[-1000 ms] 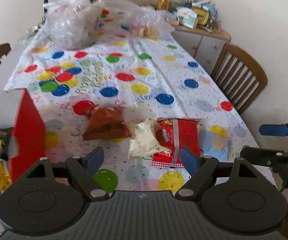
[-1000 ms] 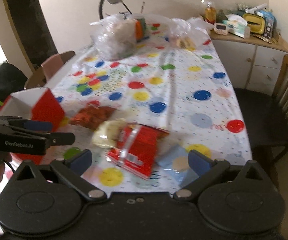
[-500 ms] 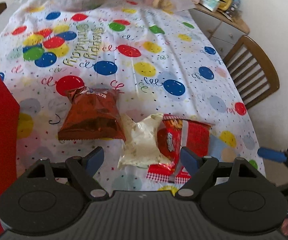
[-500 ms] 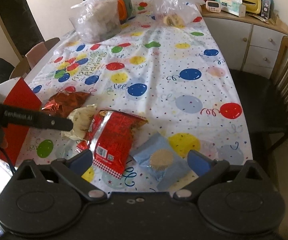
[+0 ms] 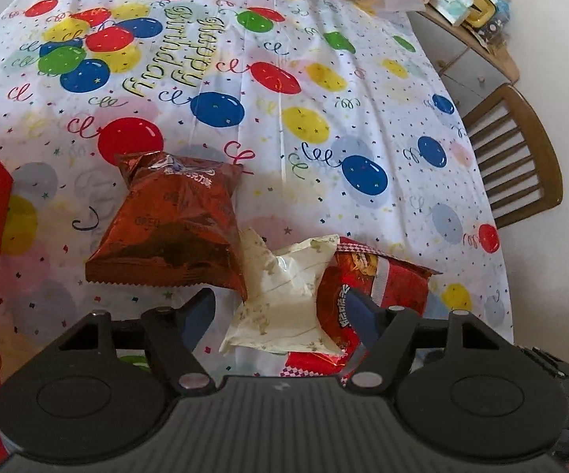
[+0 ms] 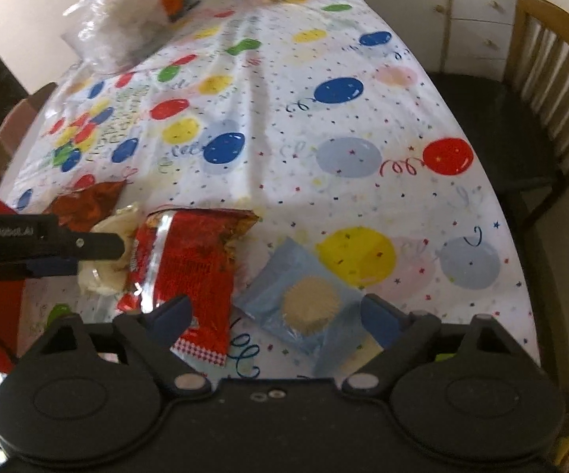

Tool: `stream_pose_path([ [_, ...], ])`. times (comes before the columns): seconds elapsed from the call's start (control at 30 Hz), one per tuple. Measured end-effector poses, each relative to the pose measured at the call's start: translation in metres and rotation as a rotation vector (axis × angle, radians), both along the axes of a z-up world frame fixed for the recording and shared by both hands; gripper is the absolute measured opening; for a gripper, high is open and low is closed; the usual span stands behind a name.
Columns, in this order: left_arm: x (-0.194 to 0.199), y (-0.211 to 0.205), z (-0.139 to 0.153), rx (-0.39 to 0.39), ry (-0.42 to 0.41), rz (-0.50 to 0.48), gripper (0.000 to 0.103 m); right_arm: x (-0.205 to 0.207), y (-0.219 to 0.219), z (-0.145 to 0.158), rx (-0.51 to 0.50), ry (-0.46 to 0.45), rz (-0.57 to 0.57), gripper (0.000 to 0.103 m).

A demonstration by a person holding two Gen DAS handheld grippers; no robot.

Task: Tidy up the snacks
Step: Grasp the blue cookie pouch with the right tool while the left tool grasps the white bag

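Hovering low over the balloon-print birthday tablecloth (image 5: 323, 90), the left gripper (image 5: 280, 311) has just been narrowing its jaws, which straddle the crumpled cream plastic snack packet (image 5: 280, 295) without pressing it. That packet lies between the copper-brown foil bag (image 5: 178, 224) and the red crisp packet (image 6: 193, 260), touching both. The right gripper (image 6: 276, 315), also just narrowing, brackets the pale blue cookie sachet (image 6: 304, 307), gripping nothing.

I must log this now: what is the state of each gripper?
Left gripper: open, closing around the cream packet, no grip yet.
Right gripper: open, closing around the light blue packet.
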State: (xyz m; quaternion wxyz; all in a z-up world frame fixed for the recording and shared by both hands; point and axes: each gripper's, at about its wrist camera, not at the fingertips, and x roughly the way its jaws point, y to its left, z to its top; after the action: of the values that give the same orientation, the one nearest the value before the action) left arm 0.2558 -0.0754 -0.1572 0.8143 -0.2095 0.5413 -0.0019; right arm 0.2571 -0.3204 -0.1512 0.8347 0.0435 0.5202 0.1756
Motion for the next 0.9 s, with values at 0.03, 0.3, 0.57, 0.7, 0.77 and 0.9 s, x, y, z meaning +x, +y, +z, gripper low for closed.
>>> stream_pose_path([
  [0.03,0.001,-0.001,-0.001,0.001,0.002,-0.006,0.065,0.001,0.003,-0.002,-0.015,0.004,-0.009,0.089],
  [0.3,0.003,0.001,-0.007,0.002,0.024,-0.009,0.047,0.004,0.011,0.0,-0.087,-0.036,0.056,0.084],
  [0.57,-0.001,0.001,-0.006,0.007,0.013,-0.01,0.04,0.007,0.007,0.006,-0.143,-0.084,0.372,0.085],
  [0.7,-0.005,0.002,-0.005,0.011,0.015,-0.009,0.039,0.005,0.011,0.006,-0.174,-0.119,0.52,0.085],
  [0.77,-0.009,0.004,-0.004,0.004,0.02,-0.004,0.039,0.006,0.014,0.003,-0.199,-0.126,0.581,0.085],
  [0.9,-0.018,0.005,-0.002,-0.015,0.017,-0.017,0.039,0.01,0.018,-0.006,-0.229,-0.118,0.666,0.083],
])
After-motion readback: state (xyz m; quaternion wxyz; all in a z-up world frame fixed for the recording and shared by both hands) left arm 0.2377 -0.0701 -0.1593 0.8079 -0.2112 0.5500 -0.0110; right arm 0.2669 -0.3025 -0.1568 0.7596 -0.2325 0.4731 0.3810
